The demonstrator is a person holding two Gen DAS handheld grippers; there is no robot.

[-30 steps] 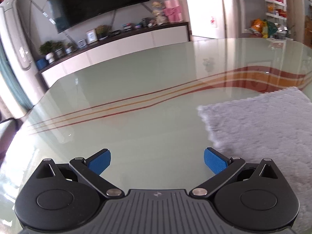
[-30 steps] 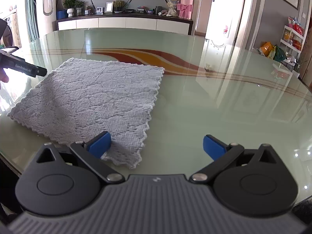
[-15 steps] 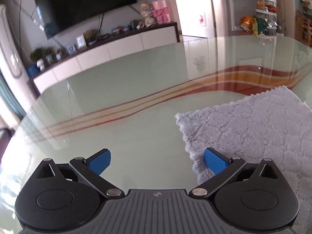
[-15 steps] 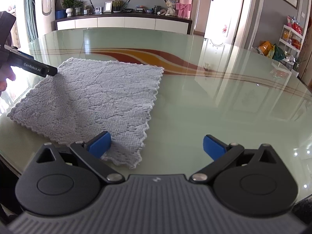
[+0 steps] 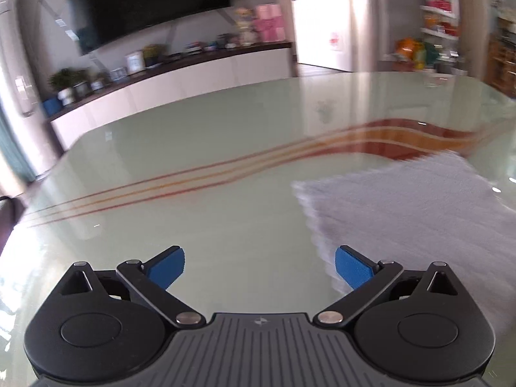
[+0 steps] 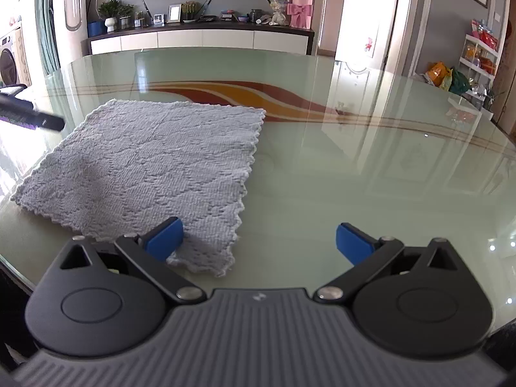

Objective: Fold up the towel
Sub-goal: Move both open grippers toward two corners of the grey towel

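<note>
A pale grey knitted towel point(image 6: 154, 167) lies flat and unfolded on the glass table point(image 6: 354, 167). My right gripper point(image 6: 258, 242) hangs open just above the towel's near right corner; its left pad is over the cloth, its right pad over bare glass. In the left wrist view the towel point(image 5: 419, 219) shows blurred at the right. My left gripper point(image 5: 258, 266) is open and holds nothing, its right pad at the towel's left edge. The left tool point(image 6: 32, 117) appears as a dark bar at the far left of the right wrist view.
The round table carries red and orange stripes point(image 6: 245, 95). Its near edge point(image 6: 13, 267) runs close under my right gripper. Behind the table stand a white cabinet point(image 6: 200, 40) with plants, frames and a pink box, and a TV above it. Shelves point(image 6: 480, 54) are at right.
The left gripper has swung left and back right, so the towel edge came toward its middle and then slipped right again; the view is now blurred. The right gripper has barely moved.
</note>
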